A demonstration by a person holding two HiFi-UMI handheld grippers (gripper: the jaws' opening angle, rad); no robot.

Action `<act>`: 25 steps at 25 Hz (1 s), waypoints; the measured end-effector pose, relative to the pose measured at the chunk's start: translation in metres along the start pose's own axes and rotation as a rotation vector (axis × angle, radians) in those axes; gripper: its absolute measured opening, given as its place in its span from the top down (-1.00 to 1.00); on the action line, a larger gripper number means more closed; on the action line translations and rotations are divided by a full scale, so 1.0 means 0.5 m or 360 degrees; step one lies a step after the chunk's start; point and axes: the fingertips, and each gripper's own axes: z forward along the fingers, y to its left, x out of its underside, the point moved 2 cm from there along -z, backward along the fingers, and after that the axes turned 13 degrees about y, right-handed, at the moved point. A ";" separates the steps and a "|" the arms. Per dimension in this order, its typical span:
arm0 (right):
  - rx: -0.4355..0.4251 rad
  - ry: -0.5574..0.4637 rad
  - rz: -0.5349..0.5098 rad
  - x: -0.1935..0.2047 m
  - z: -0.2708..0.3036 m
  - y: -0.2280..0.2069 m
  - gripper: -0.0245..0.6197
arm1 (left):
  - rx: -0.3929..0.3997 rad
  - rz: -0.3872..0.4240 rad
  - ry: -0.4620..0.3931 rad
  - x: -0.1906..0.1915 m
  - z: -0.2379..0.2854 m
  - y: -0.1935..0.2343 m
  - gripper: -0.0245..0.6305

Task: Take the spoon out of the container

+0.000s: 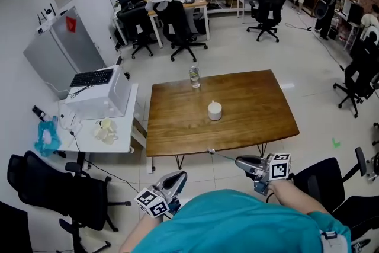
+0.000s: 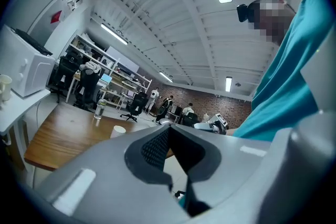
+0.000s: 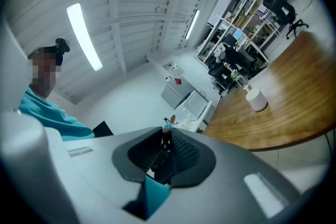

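Observation:
A small white container [image 1: 214,110] stands near the middle of the wooden table [image 1: 249,121]. It also shows in the left gripper view [image 2: 118,130] and the right gripper view [image 3: 256,100]. My right gripper [image 1: 240,162] hangs off the table's near edge, shut on the thin handle of a metal spoon [image 1: 217,153]. The spoon's bowl points left, just beyond that edge. In the right gripper view the spoon [image 3: 171,120] pokes out past the closed jaws of the right gripper [image 3: 166,131]. My left gripper [image 1: 176,178] is low by my body, shut and empty, also in its own view [image 2: 169,127].
A clear water bottle [image 1: 194,76] stands at the table's far edge. A white side table [image 1: 89,139] with a printer and a keyboard stands left of it. Black office chairs [image 1: 47,189] flank me on both sides. People stand far back at the right.

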 end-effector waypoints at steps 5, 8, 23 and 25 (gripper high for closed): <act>-0.0033 -0.0036 -0.0024 0.065 -0.169 0.042 0.77 | -0.0009 -0.0022 0.0007 0.051 0.100 -0.156 0.93; -0.0030 -0.0053 -0.0044 0.111 -0.246 0.074 0.77 | 0.0006 -0.0053 0.0026 0.094 0.146 -0.244 0.93; 0.0224 -0.0066 -0.0338 0.225 -0.227 0.235 0.77 | 0.0041 0.0083 0.0027 0.128 -0.005 -0.415 0.93; 0.0267 -0.0036 -0.0368 0.248 -0.184 0.258 0.77 | 0.0026 0.0097 0.0002 0.124 -0.062 -0.412 0.93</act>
